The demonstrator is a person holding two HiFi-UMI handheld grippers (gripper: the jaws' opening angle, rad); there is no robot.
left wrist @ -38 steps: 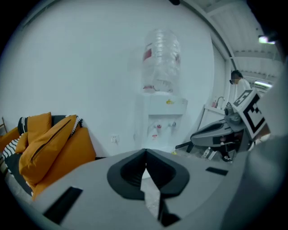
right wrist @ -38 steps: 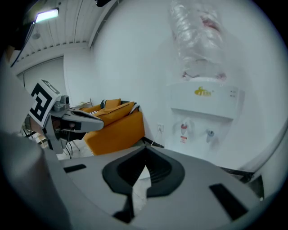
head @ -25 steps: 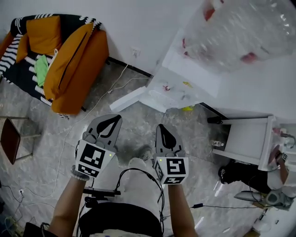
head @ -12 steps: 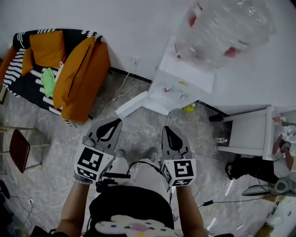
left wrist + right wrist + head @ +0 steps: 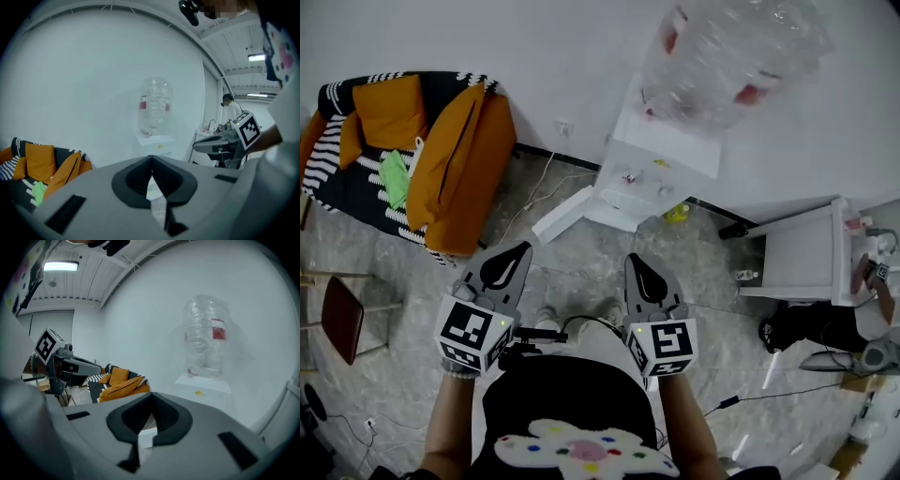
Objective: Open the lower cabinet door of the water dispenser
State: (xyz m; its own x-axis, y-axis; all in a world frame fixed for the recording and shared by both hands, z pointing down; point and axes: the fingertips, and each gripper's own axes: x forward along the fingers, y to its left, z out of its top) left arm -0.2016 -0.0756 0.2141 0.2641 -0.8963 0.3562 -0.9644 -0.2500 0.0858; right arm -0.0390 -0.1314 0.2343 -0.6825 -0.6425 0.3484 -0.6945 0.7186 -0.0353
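The person stands back from the water dispenser [image 5: 667,148], which rests against the white wall at the upper middle of the head view, with a clear, crumpled-looking bottle [image 5: 727,56] upside down on its top. At the foot of the dispenser a white panel [image 5: 565,214] juts out over the floor [image 5: 586,270] toward the left; it looks like the lower cabinet door swung open, though its hinge cannot be made out. Both tools are held side by side in front of the person's body, well apart from the dispenser and pointing toward it. The left tool [image 5: 522,248] is clenched with nothing in it: in the left gripper view its dark pads meet in a single seam. The right tool [image 5: 634,259] is clenched and empty as well, its pads pressed together in the right gripper view, with the dispenser and bottle standing far beyond them. Each tool shows in the other's view, off to the side with its marker cube. To the left of the dispenser sits an orange sofa [image 5: 455,159] with a black-and-white striped cover and a green cloth [image 5: 394,175] on it. A white cable [image 5: 532,195] trails across the floor from the wall, a dark-seated stool [image 5: 339,314] stands at the far left, and a white cabinet [image 5: 802,267] stands to the right.
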